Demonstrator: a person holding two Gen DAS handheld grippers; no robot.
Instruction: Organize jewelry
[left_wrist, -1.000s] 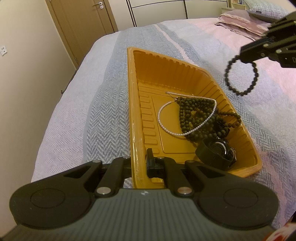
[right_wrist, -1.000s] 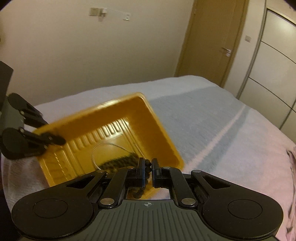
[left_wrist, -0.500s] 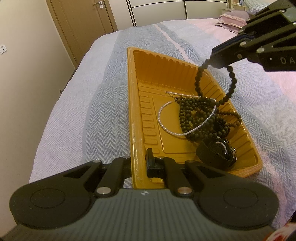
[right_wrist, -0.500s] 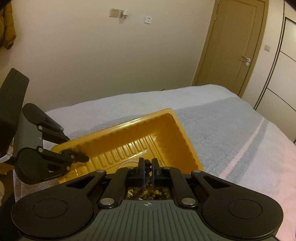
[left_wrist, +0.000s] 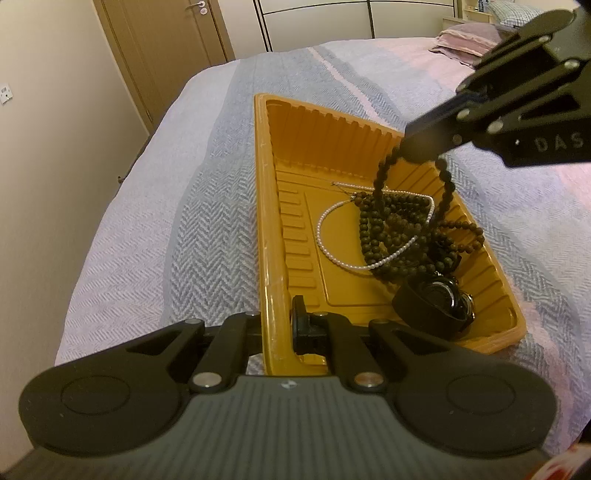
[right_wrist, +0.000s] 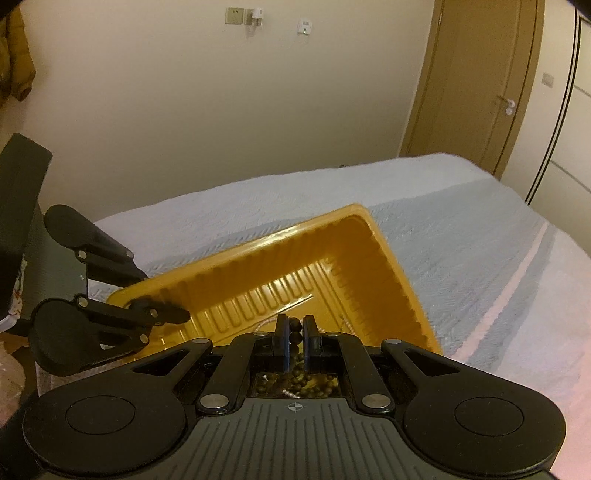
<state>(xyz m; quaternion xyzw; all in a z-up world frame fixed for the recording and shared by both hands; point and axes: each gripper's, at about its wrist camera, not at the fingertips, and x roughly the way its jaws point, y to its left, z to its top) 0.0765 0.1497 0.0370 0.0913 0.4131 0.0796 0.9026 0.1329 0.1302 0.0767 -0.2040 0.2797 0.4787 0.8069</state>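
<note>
A yellow plastic tray (left_wrist: 266, 206) lies on the bed. It holds a white pearl necklace (left_wrist: 332, 254), a heap of dark bead strands (left_wrist: 391, 229) and a black watch (left_wrist: 436, 302). My left gripper (left_wrist: 280, 321) is shut on the tray's near rim; it shows in the right wrist view (right_wrist: 166, 314) at the tray (right_wrist: 332, 258) corner. My right gripper (left_wrist: 417, 147) hangs over the tray, shut on a black bead bracelet (left_wrist: 380, 181) whose loop dangles just above the heap. In the right wrist view, beads sit between its pads (right_wrist: 295, 328).
The tray rests on a grey-blue and pink herringbone blanket (left_wrist: 184, 240). Pillows (left_wrist: 465, 40) lie at the far right. A wooden door (left_wrist: 166, 55) and wardrobe doors stand beyond the bed, with a cream wall (left_wrist: 44, 147) on the left.
My right gripper carried the black bracelet leftward and lower, from beside the tray's right side to over the bead heap. The left gripper and the tray stayed put.
</note>
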